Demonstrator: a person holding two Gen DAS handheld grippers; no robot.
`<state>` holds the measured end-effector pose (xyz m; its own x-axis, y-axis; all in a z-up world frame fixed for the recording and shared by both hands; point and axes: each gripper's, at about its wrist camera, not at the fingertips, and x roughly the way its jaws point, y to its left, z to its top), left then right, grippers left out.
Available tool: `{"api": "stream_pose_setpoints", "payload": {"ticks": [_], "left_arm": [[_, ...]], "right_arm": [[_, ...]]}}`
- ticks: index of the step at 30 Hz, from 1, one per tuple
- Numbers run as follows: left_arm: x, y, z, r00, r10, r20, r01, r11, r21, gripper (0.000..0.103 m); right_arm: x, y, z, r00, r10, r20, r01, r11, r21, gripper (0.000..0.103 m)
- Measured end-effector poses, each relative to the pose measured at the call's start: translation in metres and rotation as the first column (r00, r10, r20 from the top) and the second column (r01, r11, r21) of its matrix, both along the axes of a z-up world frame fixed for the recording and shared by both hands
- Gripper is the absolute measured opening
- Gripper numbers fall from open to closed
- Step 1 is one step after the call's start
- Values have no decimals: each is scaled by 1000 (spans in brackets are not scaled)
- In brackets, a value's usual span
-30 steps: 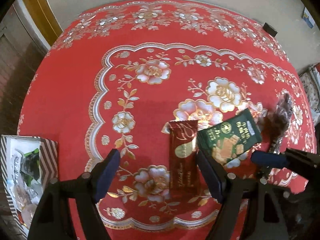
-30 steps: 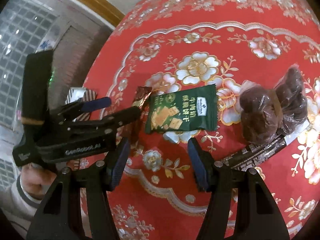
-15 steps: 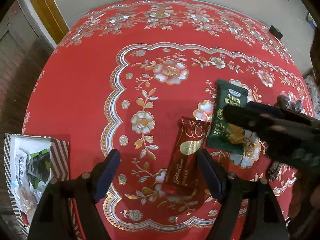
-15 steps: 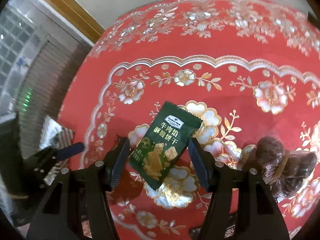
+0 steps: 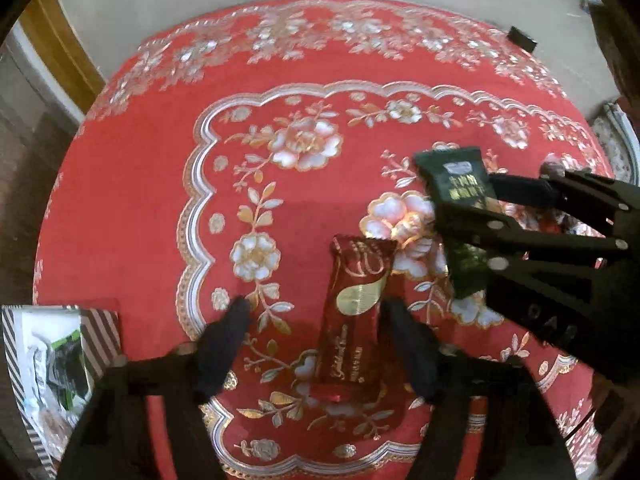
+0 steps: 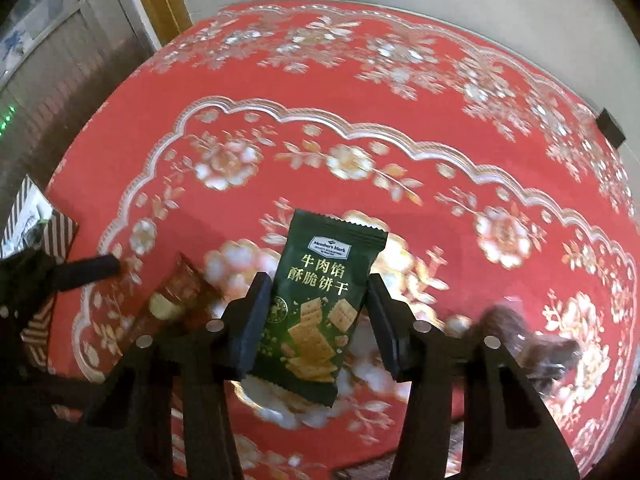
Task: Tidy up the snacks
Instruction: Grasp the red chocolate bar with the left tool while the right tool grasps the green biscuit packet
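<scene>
A dark red snack bar [image 5: 352, 320] lies flat on the red flowered tablecloth [image 5: 140, 208], between the fingers of my left gripper [image 5: 316, 340]. Those jaws are closing: the right finger is near the bar's edge, the left finger [image 5: 224, 344] still stands well off it. A green cracker packet [image 6: 320, 300] sits between the pads of my right gripper [image 6: 316, 316]. Its jaws are closing on the packet's two long sides, and the packet stays sharp while the cloth behind it blurs. In the left wrist view the right gripper [image 5: 472, 208] holds the green packet [image 5: 456, 184] just right of the bar.
A striped paper bag [image 5: 60, 360] holding several snacks stands at the table's left edge, also the striped bag [image 6: 40, 236] in the right wrist view. A clear bag of brown sweets [image 6: 520, 340] lies to the right. A small black object [image 5: 522, 38] sits at the far rim.
My right gripper came in over the green packet, turned, and narrowed its jaws onto it. The left gripper's jaws narrowed around the red bar; that hand barely moved.
</scene>
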<state>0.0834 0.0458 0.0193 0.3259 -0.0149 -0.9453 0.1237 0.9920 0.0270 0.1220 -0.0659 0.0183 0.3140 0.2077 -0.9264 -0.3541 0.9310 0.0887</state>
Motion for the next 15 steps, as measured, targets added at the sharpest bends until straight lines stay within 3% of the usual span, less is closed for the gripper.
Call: {"api": "stream_pose_setpoints", "payload": {"ticks": [2, 4, 6, 11, 13, 15], "left_arm": [[1, -1, 3, 1000, -12, 8, 12, 1000, -1, 29], [2, 3, 3, 1000, -12, 0, 12, 1000, -18, 29], [0, 7, 4, 1000, -7, -5, 7, 999, -39, 29], [-9, 14, 5, 1000, 10, -4, -11, 999, -42, 29], [-11, 16, 7, 1000, 21, 4, -21, 999, -37, 29], [-13, 18, 8, 999, 31, 8, -31, 999, -38, 29]], "right_arm": [[-2, -10, 0, 1000, -9, -3, 9, 1000, 19, 45], [-6, -25, 3, 1000, -26, 0, 26, 997, 67, 38], [-11, -29, 3, 999, -37, -10, 38, 993, 113, 16], [-21, -37, -1, 999, -52, -16, 53, 990, 130, 13], [-25, -41, 5, 997, -74, -7, 74, 980, 186, 17], [-26, -40, 5, 995, -98, -30, 101, 979, 174, 56]]}}
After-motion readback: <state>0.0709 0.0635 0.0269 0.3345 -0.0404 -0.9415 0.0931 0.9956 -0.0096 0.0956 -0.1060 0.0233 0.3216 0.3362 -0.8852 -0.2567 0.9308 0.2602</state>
